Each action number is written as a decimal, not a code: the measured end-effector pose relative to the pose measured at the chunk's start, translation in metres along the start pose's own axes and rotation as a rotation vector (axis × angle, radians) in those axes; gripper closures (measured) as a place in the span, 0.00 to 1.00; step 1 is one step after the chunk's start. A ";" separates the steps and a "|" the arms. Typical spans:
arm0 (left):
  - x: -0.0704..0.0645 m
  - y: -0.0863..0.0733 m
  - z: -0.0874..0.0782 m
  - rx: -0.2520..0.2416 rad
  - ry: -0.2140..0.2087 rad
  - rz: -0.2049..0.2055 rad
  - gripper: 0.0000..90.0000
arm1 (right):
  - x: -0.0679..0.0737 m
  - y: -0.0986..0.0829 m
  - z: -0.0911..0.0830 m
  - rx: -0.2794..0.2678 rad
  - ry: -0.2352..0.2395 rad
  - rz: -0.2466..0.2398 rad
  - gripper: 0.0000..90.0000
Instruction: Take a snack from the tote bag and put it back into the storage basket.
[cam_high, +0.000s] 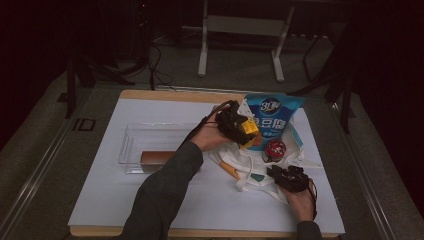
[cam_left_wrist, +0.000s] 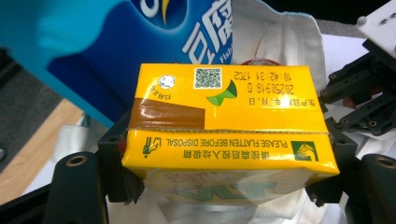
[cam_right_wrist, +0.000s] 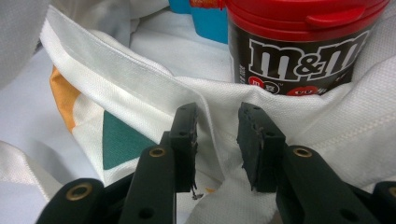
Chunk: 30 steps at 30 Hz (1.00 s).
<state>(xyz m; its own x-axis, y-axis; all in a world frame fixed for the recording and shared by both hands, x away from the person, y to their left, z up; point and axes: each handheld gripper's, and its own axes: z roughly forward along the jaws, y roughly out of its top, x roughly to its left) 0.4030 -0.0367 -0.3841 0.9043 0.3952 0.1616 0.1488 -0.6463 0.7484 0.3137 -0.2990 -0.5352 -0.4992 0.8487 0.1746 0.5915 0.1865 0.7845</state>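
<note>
High view: my left claw (cam_high: 243, 131) is clamped on the yellow carton (cam_high: 249, 128), held over the white bag (cam_high: 250, 162). Right claw (cam_right_wrist: 217, 128) pinches the bag's rim fabric. Next I'd judge: lower carton in beside the M&M's jar (cam_right_wrist: 299, 42).

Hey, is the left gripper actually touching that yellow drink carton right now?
Touching. In the left gripper view, the left gripper has one black jaw pressed against each end of the yellow carton, with no gap on either side.

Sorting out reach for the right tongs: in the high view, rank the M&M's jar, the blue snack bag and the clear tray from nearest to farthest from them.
1. M&M's jar, just beyond the right tongs, in the white tote bag.
2. Blue snack bag, farther back, behind the jar.
3. Clear tray, far across on the left.
</note>
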 end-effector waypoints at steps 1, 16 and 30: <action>0.000 0.000 -0.002 -0.002 0.003 0.001 0.31 | 0.000 0.000 0.000 0.001 0.000 0.000 0.75; 0.011 -0.008 -0.035 -0.045 0.046 -0.025 0.31 | 0.000 0.000 0.000 0.001 -0.001 0.001 0.75; 0.027 -0.023 -0.059 -0.058 0.080 -0.068 0.31 | 0.000 0.000 0.000 0.001 -0.002 0.002 0.75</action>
<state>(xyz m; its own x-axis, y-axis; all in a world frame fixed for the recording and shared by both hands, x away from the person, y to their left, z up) 0.4002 0.0275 -0.3592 0.8576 0.4895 0.1582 0.1833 -0.5781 0.7951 0.3134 -0.2987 -0.5351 -0.4971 0.8499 0.1748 0.5928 0.1855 0.7837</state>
